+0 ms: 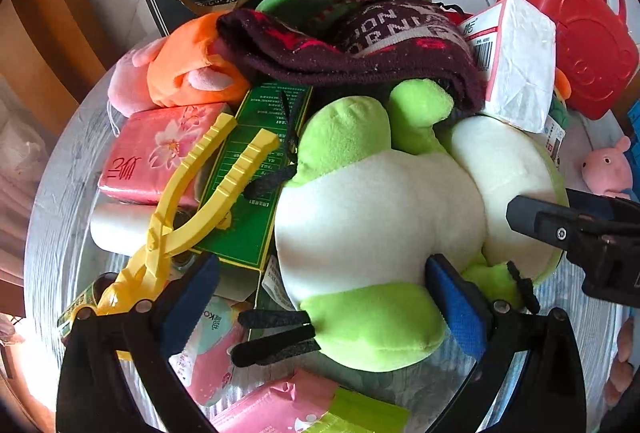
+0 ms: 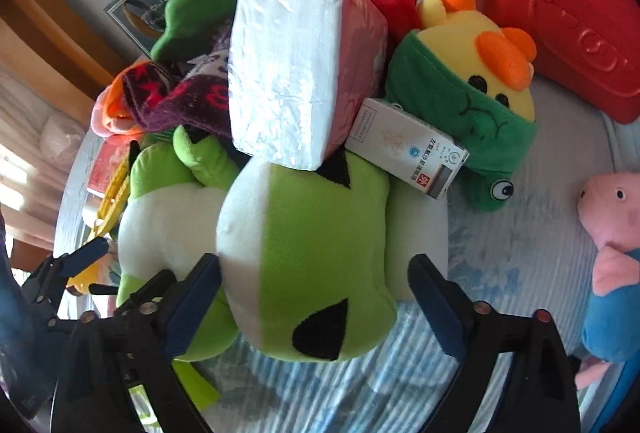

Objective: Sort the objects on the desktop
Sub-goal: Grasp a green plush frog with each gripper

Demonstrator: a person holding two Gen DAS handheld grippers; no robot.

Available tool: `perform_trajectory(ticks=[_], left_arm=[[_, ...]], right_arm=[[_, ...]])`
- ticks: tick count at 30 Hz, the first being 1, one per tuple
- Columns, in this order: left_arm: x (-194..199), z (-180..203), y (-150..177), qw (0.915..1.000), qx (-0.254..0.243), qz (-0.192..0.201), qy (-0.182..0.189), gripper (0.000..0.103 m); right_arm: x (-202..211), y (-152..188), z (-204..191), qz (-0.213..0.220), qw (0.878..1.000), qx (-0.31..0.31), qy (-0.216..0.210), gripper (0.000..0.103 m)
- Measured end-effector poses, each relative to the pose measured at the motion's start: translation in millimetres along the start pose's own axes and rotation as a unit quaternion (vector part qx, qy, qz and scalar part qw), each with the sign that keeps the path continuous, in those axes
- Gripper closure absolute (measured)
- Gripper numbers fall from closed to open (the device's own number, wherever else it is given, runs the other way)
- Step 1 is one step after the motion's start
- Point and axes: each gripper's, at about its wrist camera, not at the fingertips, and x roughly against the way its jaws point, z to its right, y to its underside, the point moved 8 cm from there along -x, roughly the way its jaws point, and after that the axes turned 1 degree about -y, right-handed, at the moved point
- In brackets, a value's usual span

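Note:
A green and white frog plush (image 1: 372, 201) lies on top of the pile on the round table (image 1: 52, 233). My left gripper (image 1: 320, 309) is open wide, its blue pads on either side of the frog's green foot and not pressing it. In the right wrist view the frog's head (image 2: 312, 253) sits between the pads of my right gripper (image 2: 316, 297). Its left pad rests against the head, its right pad stands a little off, and nothing looks squeezed. A white tissue pack (image 2: 284, 73) leans on the frog.
Around the frog lie a dark knit scarf (image 1: 360, 45), an orange plush (image 1: 188, 69), a pink tissue pack (image 1: 156, 153), yellow tongs (image 1: 192, 201) and a green box (image 1: 256, 169). To the right are a yellow-green plush (image 2: 472, 93), a medicine box (image 2: 408, 153), a red case (image 2: 560, 13) and a pig plush (image 2: 616, 233).

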Motion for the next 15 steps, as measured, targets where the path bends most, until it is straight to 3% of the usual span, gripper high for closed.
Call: perform_trajectory(ticks=[1,5,7,10,15], left_arm=[[-2,2,2,1.0000,0.000,-0.003,0.004,0.000],[-25,7,14,0.9958,0.043,-0.058,0.056,0.000],[-27,4,15,0.9949,0.052,-0.056,0.065,0.000],[-21,1,19,0.9952,0.050,-0.059,0.060,0.000],[-2,-6,24,0.9992,0.009,-0.036,0.017,0.003]], right_arm=[[0,2,-3,-0.002,1.000,-0.001,-0.017,0.027],[-11,5,-7,-0.017,1.000,0.016,-0.004,0.018],[-17,8,-8,-0.025,0.999,0.024,0.006,0.017],[-18,8,-7,-0.027,0.999,0.024,0.005,0.017],[-11,13,-5,-0.028,0.999,0.019,-0.012,0.016]])
